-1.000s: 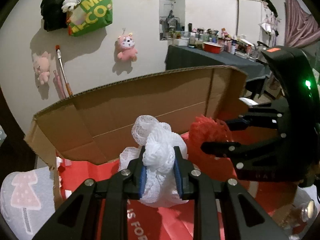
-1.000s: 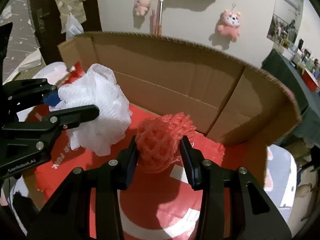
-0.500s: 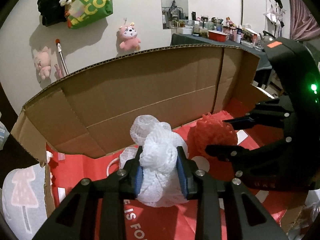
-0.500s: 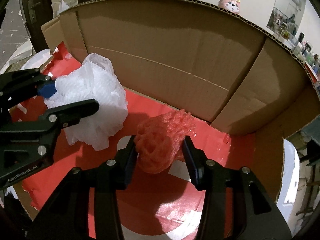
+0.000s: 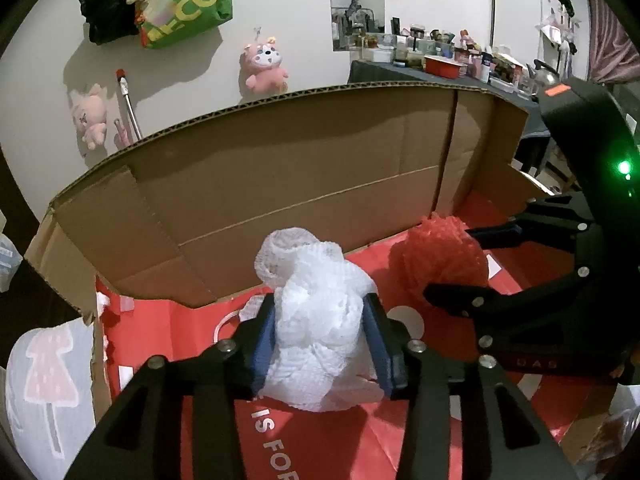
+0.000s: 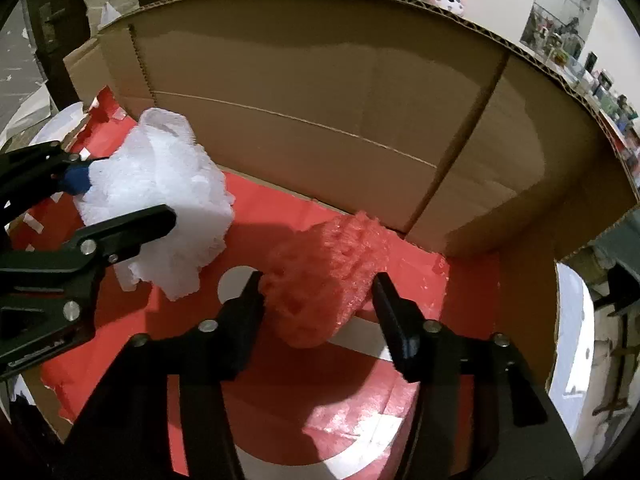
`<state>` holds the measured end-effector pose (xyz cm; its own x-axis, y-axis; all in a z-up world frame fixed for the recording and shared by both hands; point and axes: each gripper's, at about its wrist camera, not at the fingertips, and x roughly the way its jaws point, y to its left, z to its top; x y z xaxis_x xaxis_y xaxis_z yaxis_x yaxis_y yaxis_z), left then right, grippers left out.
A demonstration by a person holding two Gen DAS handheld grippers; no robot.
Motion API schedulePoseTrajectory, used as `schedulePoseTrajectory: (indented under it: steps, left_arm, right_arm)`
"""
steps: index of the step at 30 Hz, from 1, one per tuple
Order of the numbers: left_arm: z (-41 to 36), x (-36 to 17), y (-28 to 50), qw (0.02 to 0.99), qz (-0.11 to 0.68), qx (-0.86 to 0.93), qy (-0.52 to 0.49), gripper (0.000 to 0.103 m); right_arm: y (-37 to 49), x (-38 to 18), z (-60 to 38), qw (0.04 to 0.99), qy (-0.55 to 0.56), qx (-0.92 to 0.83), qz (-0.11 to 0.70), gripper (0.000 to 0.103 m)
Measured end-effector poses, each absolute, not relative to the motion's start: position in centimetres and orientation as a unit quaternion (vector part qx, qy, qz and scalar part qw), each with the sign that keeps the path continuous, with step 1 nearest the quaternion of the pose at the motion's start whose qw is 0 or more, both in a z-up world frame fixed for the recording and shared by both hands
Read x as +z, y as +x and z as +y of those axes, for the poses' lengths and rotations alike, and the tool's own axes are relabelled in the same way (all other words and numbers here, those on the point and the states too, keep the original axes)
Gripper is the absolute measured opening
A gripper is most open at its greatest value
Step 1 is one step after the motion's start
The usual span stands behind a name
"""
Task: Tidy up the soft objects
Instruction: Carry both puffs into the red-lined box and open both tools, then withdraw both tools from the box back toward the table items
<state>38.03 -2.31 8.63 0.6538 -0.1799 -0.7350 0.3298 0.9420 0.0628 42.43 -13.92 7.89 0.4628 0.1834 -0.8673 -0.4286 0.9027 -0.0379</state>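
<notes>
Soft objs, two of them, both inside cardboard box on its red paper liner.

Readable text: liner shows white letters "IS FOR" in left wrist view, rest cut off by frame edge. Green bag on wall reads "MEC" / "ECO", partial. Left gripper body in right wrist view has small white print, too small to read here. Right gripper body in left wrist view has faint letters, unreadable.

White foam net: crumpled mesh sleeve, bunched into a lump w/ a rolled tube end poking up at the far side. Sits on liner near box's left side, close to back wall. Left gripper straddles it, blue pads at both flanks; jaws opening, net between them and bulging out to meet the pads. Contact looks light, cannot tell how much squeeze is left.

Red foam net: same mesh type, salmon-red, squashed roll lying tilted, far end toward box's back right corner. Right gripper around it; jaws opening, net between them. Left finger touches net, right finger has a visible gap to it.

The two nets lie apart, white circle of liner print between them.

Bkgd: pink plush toy on wall, another pink plush further left, cluttered table behind box.
</notes>
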Motion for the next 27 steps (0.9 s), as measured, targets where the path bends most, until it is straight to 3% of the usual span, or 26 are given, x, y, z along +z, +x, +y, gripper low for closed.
schedulePoseTrajectory:
  steps: [8, 18, 27]
  left_arm:
    - [-1.9, 9.9, 36.8, 0.912, 0.377, -0.139, 0.083, 0.070]
    - [-1.3, 13.5, 33.4, 0.931, 0.332, -0.135, 0.065, 0.094]
    - [-0.3, 17.4, 28.1, 0.950, 0.282, -0.122, 0.054, 0.103]
  right_arm:
    - [41.8, 9.0, -14.5, 0.850, -0.118, 0.168, 0.486, 0.075]
    - [40.1, 12.2, -14.7, 0.867, -0.111, 0.157, 0.461, 0.081]
    - [36.5, 15.5, -15.8, 0.888, -0.102, 0.149, 0.423, 0.085]
